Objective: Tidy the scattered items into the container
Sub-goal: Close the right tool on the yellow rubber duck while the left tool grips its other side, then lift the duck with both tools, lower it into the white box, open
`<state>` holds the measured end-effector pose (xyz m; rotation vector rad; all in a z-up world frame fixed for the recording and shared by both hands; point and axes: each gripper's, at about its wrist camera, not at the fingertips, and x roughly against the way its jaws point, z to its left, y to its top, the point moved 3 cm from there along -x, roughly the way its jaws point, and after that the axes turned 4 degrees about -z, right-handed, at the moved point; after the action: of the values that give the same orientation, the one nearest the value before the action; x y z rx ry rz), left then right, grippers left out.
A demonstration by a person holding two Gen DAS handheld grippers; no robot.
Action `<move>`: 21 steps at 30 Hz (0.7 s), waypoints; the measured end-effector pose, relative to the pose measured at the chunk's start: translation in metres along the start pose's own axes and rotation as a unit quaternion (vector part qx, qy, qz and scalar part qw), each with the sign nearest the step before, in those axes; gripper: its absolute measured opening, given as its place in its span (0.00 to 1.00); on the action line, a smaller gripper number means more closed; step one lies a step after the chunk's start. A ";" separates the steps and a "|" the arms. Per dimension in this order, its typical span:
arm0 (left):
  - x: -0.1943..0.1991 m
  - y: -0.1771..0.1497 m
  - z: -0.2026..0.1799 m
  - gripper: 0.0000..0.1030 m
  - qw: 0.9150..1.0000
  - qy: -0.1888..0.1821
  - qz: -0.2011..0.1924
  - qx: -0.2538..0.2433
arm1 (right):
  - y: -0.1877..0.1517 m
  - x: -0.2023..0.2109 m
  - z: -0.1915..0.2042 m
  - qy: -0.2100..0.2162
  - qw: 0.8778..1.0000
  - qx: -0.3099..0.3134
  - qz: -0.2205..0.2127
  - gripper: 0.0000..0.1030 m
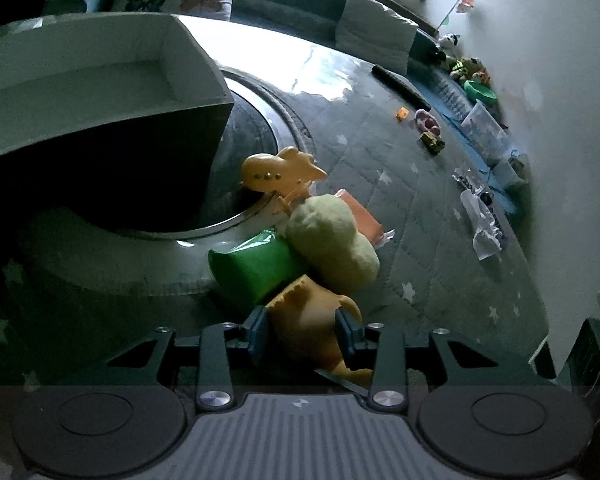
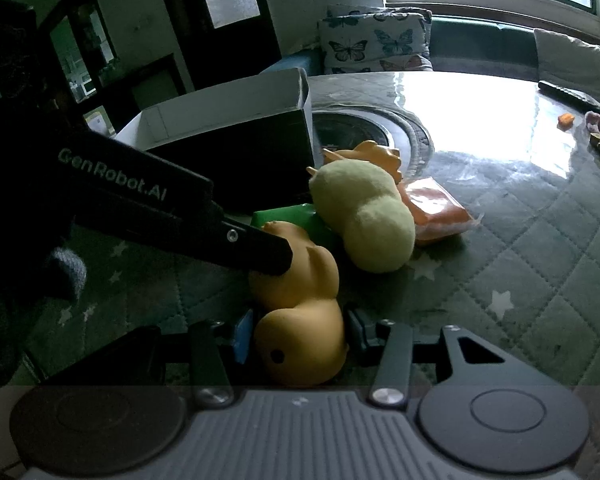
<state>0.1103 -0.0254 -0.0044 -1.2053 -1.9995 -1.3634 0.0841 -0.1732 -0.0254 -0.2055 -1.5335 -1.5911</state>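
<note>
A yellow rubber duck (image 2: 300,312) lies on the quilted table. My right gripper (image 2: 296,336) has its fingers on both sides of the duck's head. My left gripper (image 1: 304,330) is closed on the duck's body (image 1: 312,320); its black finger (image 2: 260,248) shows in the right wrist view. Behind the duck lie a pale green plush toy (image 1: 332,236), a green packet (image 1: 256,264), an orange packet (image 2: 436,208) and an orange toy plane (image 1: 280,172). The open box (image 1: 100,76), white inside and dark outside, stands at the left on a round turntable (image 1: 256,136).
Small toys (image 1: 430,128), a black remote (image 1: 400,86) and clear plastic bags (image 1: 482,216) lie at the table's far right side. Butterfly cushions (image 2: 376,44) and a bench stand behind the table under the window. A wall runs along the right.
</note>
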 end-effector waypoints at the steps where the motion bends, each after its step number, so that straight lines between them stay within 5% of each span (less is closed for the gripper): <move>1: 0.001 0.000 0.000 0.38 1.000 -0.002 0.000 0.002 | 0.000 0.001 -0.001 0.001 1.000 -0.002 -0.002 0.46; 9: -0.002 -0.006 0.012 0.38 0.998 -0.038 0.022 0.047 | -0.002 0.004 -0.001 0.008 1.000 -0.014 -0.005 0.46; 21: 0.000 -0.009 0.015 0.41 0.997 -0.036 0.015 0.065 | -0.004 0.004 0.007 -0.002 1.000 0.000 -0.001 0.45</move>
<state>0.1042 -0.0134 -0.0154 -1.2366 -2.0750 -1.1712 0.0758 -0.1701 -0.0240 -0.2083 -1.5368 -1.5929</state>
